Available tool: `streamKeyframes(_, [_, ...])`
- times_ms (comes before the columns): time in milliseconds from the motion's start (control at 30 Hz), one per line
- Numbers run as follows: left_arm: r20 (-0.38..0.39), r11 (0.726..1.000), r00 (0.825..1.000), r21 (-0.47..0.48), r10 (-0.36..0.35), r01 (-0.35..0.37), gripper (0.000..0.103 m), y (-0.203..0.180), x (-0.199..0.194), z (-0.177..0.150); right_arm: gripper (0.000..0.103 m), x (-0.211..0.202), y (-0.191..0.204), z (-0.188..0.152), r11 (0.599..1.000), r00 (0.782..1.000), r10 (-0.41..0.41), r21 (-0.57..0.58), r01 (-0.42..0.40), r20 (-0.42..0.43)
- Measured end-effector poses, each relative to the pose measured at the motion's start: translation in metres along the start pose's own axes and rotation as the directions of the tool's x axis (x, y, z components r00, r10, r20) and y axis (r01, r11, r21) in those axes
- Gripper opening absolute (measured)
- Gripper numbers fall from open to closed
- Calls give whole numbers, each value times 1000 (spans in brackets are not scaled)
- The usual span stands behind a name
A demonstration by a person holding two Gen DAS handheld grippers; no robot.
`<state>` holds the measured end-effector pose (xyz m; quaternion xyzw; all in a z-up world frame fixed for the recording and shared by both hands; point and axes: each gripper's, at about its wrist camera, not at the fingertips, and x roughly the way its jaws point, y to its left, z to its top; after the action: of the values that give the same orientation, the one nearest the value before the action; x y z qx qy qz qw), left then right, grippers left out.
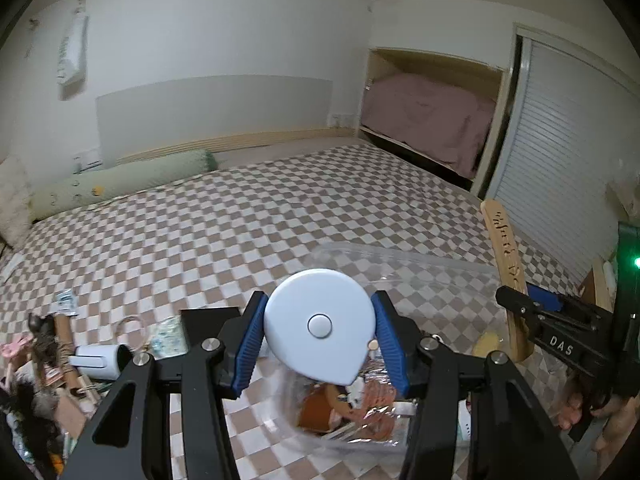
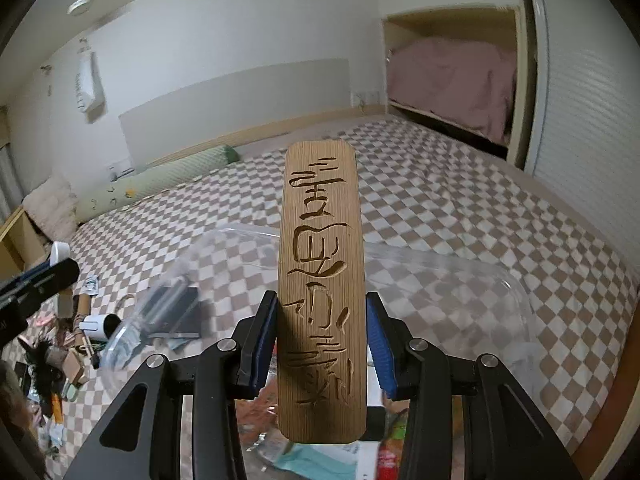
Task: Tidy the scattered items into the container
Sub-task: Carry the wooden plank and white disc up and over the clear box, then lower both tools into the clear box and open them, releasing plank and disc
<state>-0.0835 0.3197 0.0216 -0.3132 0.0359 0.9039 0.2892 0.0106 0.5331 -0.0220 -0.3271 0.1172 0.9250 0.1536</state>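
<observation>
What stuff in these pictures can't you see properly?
- Left wrist view: the things inside the clear container sit behind the white tape measure and the left gripper, and they are blurred.
- Right wrist view: the wooden plaque in the right gripper hides the container's middle.
- Both views: the pile of scattered items at the left edge is cut off and too small to name.

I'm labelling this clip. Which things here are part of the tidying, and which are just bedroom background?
Part of the job:
white tape measure in left tongs
carved wooden plaque in right tongs
clear container
scattered clutter

Background:
green bolster
pink bedding
</observation>
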Motion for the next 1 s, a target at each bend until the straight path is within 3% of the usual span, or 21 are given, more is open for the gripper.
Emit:
streamKeyframes(133, [-35, 1000, 999, 8, -21, 21, 52, -13, 26, -4, 43, 15, -15, -1, 999, 998, -15, 40, 17, -53])
streamKeyframes(333, [-108, 999, 994, 40, -23, 27, 52, -31, 57, -14, 43, 38, -17, -7, 996, 987, -90, -21, 88, -133])
streamKeyframes(400, [-135, 998, 991, 52, -22, 30, 52, -37, 65, -18, 43, 41, -22, -7, 998, 985, -60, 19, 64, -160])
streamKeyframes(767, [-241, 997, 970, 60, -25, 41, 52, -49, 95, -38, 43, 63, -35, -20, 992, 939, -98, 46, 119, -329])
streamKeyframes(1000, [-293, 995, 956, 86, -16, 43, 52, -49, 102, -49, 43, 79, -45, -31, 989, 900, -63, 95, 115, -431])
